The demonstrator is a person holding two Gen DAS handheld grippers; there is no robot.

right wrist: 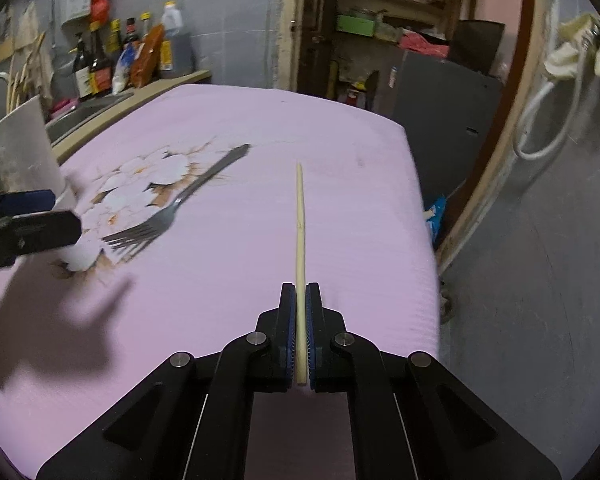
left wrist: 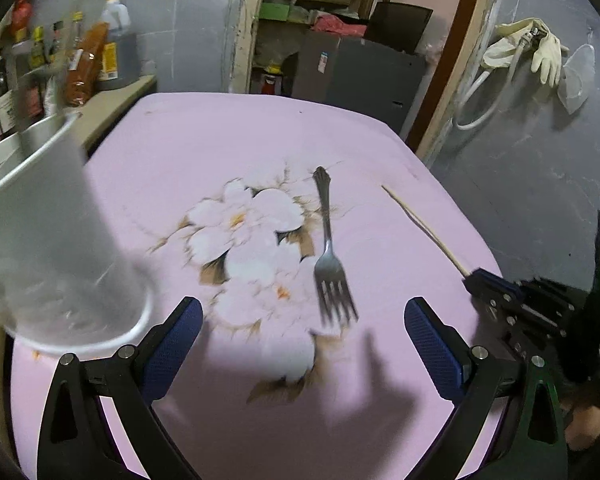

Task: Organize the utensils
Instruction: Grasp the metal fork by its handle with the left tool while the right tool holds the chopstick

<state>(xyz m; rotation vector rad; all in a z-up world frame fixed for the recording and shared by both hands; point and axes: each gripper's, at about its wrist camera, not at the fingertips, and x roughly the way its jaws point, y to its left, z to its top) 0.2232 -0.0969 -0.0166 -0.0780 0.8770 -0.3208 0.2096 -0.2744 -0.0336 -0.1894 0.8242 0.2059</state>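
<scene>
A metal fork [left wrist: 330,248] lies on the pink flowered table cloth [left wrist: 220,140], tines toward me; it also shows in the right wrist view [right wrist: 172,210]. My left gripper [left wrist: 303,316] is open and empty just short of the fork's tines. My right gripper [right wrist: 300,292] is shut on a wooden chopstick [right wrist: 300,216], which points away over the cloth. In the left wrist view the chopstick [left wrist: 420,224] runs to the right gripper [left wrist: 476,276] at the table's right edge. A translucent white cup [left wrist: 56,248] stands at the left; it also shows in the right wrist view [right wrist: 24,148].
A counter [left wrist: 116,100] with bottles and a sink lies at the far left. A grey cabinet [left wrist: 360,72] and doorway stand behind the table. The table's right edge drops to a grey floor [right wrist: 540,280]. Gloves [left wrist: 544,52] hang on the wall.
</scene>
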